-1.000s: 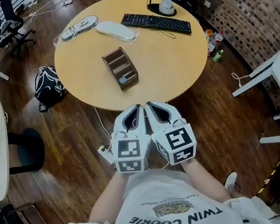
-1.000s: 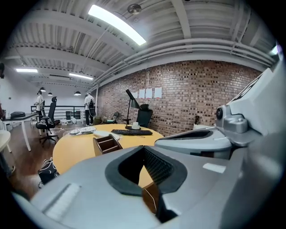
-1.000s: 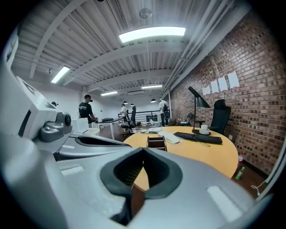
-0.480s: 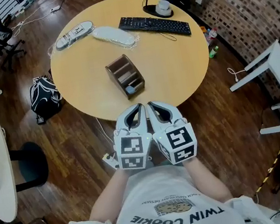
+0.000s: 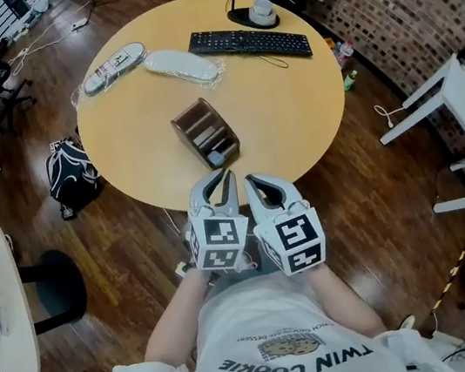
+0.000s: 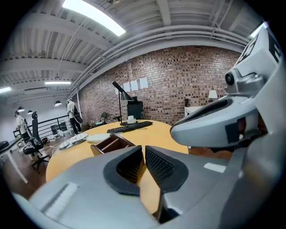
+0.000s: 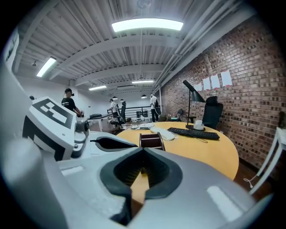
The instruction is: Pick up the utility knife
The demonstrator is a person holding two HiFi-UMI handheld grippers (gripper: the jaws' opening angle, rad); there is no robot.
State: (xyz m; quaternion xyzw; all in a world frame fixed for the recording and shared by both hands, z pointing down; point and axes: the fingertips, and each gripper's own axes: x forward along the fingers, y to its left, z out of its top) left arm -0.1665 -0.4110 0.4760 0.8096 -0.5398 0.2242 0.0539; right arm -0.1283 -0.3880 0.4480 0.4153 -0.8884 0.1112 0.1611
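Wooden box point(image 5: 192, 139): one, three compartments, mid-table. One round table point(image 5: 289, 100), one keyboard point(image 5: 249, 43), two wrapped packets point(image 5: 113, 67) point(image 5: 183, 65), one cup point(image 5: 261, 11) at the far edge. I take the small grey thing in the box's nearest compartment to be the utility knife point(image 5: 216, 151) (can't confirm). Two grippers sit side by side at the table's near edge, aimed at the box and tipped slightly down. On my left gripper point(image 5: 224, 178) the jaws have just been opening, with a narrow gap and nothing between them. The right gripper point(image 5: 253, 179) has its jaws pressed together, empty.
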